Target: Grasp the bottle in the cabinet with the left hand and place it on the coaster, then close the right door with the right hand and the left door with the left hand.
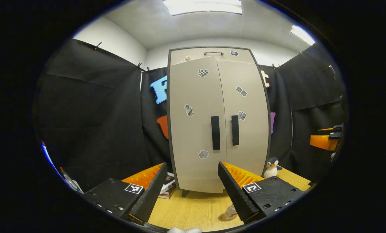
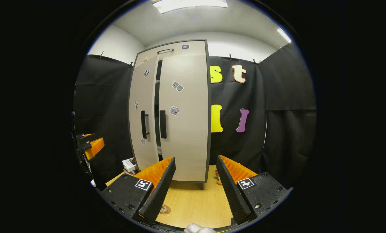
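Penguin right of cabinet

Black cloth hangs along both sides of the frame, white wall above it. Ceiling lights glow at the top. A light wooden table spans the bottom centre.

Tall beige cabinet: smooth matt panels, dark edging, matt black bar handles, small paper-like stickers. Light wooden table top: smooth, faint grain, slight sheen. Black booth wall cloth: matt, creased. Small black-and-white penguin toy: soft plush.
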Demonstrator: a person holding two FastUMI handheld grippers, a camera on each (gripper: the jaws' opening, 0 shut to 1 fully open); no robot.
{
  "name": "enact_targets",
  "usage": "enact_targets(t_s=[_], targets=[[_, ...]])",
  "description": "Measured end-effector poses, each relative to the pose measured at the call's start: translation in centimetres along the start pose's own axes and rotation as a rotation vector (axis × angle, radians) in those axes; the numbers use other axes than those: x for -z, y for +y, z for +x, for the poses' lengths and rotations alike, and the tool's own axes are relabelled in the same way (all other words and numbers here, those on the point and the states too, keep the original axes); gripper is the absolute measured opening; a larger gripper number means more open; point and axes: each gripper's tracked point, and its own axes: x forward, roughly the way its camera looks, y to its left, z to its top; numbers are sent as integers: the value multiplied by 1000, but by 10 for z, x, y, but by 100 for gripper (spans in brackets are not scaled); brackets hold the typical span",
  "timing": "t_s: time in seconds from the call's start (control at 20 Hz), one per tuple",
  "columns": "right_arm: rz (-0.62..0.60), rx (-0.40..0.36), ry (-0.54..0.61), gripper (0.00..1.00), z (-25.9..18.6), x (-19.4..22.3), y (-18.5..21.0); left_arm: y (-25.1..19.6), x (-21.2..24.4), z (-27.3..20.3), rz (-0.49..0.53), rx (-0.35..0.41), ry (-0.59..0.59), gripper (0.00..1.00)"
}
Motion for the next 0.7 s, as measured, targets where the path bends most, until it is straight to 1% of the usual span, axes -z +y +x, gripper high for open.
enact_targets(t_s=[0.5, 0.55, 0.6, 0.7], targets=[[2, 20, 37, 79, -1, 12, 0, -4, 4, -1, -16, 22, 22, 96], [1, 19, 39, 76, -1, 12, 1, -4, 5, -1, -15, 24, 25, 96], [2, 21, 36, 79, -1, 12, 1, -4, 5, -1, -14, 27, 25, 96], [11, 27, 31, 79, 0, 10, -1, -3, 5, -1, -8, 27, 27, 96]])
